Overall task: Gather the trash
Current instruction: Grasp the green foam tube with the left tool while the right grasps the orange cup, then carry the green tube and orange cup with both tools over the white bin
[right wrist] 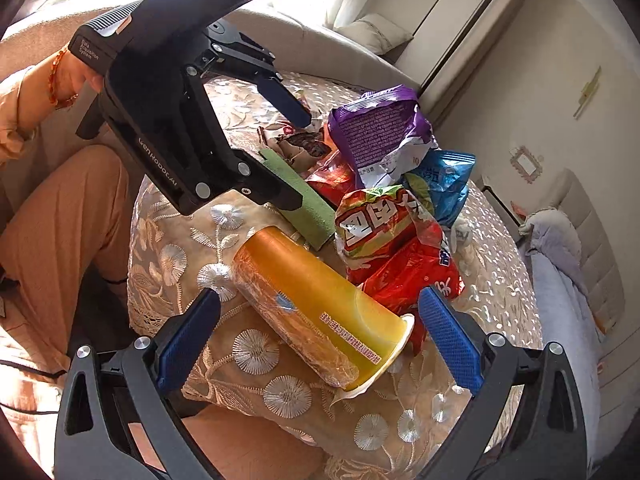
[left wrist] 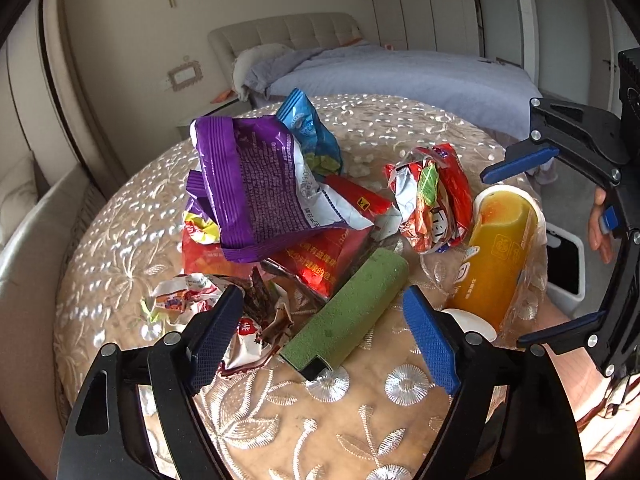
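Trash lies on a round table with an embroidered cloth (left wrist: 120, 240). A green sponge-like block (left wrist: 348, 312) lies between the fingers of my open left gripper (left wrist: 324, 332); it also shows in the right wrist view (right wrist: 308, 204). A yellow paper cup (right wrist: 320, 308) lies on its side between the fingers of my open right gripper (right wrist: 320, 340); it also shows in the left wrist view (left wrist: 496, 256). A purple snack bag (left wrist: 256, 184), a blue bag (left wrist: 316, 132), red wrappers (left wrist: 432, 196) and crumpled paper (left wrist: 188, 300) are heaped behind.
A white bin (left wrist: 564, 264) stands on the floor beyond the table's right edge. A bed (left wrist: 400, 76) lies behind. The person's legs (right wrist: 68, 208) are beside the table. The right gripper (left wrist: 560, 240) hangs at the right of the left wrist view.
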The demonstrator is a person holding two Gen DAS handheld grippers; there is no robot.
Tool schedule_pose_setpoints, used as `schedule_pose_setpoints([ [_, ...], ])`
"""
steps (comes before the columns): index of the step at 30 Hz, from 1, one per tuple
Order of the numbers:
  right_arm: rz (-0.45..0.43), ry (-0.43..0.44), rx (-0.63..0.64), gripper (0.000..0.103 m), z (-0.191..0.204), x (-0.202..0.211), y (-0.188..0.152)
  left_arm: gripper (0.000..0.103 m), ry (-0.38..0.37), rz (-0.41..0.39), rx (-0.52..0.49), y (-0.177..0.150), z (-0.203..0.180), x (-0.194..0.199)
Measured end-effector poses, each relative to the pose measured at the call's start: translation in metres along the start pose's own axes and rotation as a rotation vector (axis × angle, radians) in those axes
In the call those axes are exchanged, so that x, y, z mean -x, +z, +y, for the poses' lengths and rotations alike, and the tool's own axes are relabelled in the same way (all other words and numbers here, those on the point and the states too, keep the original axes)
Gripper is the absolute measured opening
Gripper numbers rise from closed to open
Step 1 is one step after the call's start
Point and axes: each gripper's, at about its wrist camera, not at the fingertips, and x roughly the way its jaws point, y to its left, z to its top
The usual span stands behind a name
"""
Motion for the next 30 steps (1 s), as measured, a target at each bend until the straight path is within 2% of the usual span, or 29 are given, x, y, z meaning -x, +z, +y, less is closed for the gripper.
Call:
schedule_pose_setpoints([
  [2, 0.005, 0.018, 0.024, 0.098, -0.005, -0.008, 0.002, 0.067, -0.047, 0.012, -0.012, 0.002, -0.001, -0.004],
  [4, 0.016, 0.057, 0.028, 0.099, -0.010, -0.013, 0.005, 0.062, -0.115, 0.041, -0.020, 0.003, -0.004, -0.013],
  [6, 0.019, 0.057, 0.036, 0.099, -0.011, -0.014, 0.005, 0.062, -0.081, 0.052, -0.074, 0.002, -0.013, -0.022],
  [8, 0.038, 0.095, 0.014, 0.098, -0.014, -0.016, 0.006, 0.062, -0.077, 0.056, -0.109, 0.003, -0.020, -0.027],
  [11, 0.075, 0.166, -0.047, 0.088, -0.021, -0.018, 0.006, 0.056, -0.099, 0.060, -0.085, 0.004, -0.019, -0.029],
  [12, 0.082, 0.186, -0.069, 0.080, -0.023, -0.018, 0.006, 0.054, -0.096, 0.058, -0.076, 0.001, -0.018, -0.026],
  [13, 0.086, 0.196, -0.085, 0.073, -0.022, -0.016, 0.004, 0.047, -0.077, 0.053, -0.071, 0.000, -0.018, -0.025],
  [15, 0.102, 0.209, -0.118, 0.066, -0.024, -0.015, 0.000, 0.046, -0.056, 0.045, -0.064, -0.001, -0.020, -0.022],
  [18, 0.106, 0.228, -0.198, 0.063, -0.033, -0.018, 0.000, 0.044, 0.022, 0.045, -0.060, -0.001, -0.030, -0.024],
  [21, 0.099, 0.233, -0.252, 0.050, -0.037, -0.023, 0.003, 0.043, 0.049, 0.051, -0.017, 0.004, -0.028, -0.026],
  [23, 0.084, 0.247, -0.297, 0.050, -0.043, -0.024, 0.002, 0.037, 0.080, 0.051, 0.009, 0.003, -0.025, -0.022],
  [25, 0.064, 0.271, -0.348, 0.050, -0.047, -0.016, -0.003, 0.034, 0.086, 0.038, 0.047, 0.005, -0.022, -0.015],
  [30, -0.027, 0.273, -0.469, 0.050, -0.051, 0.009, -0.011, 0.032, 0.086, 0.010, 0.149, 0.006, -0.017, 0.000],
])
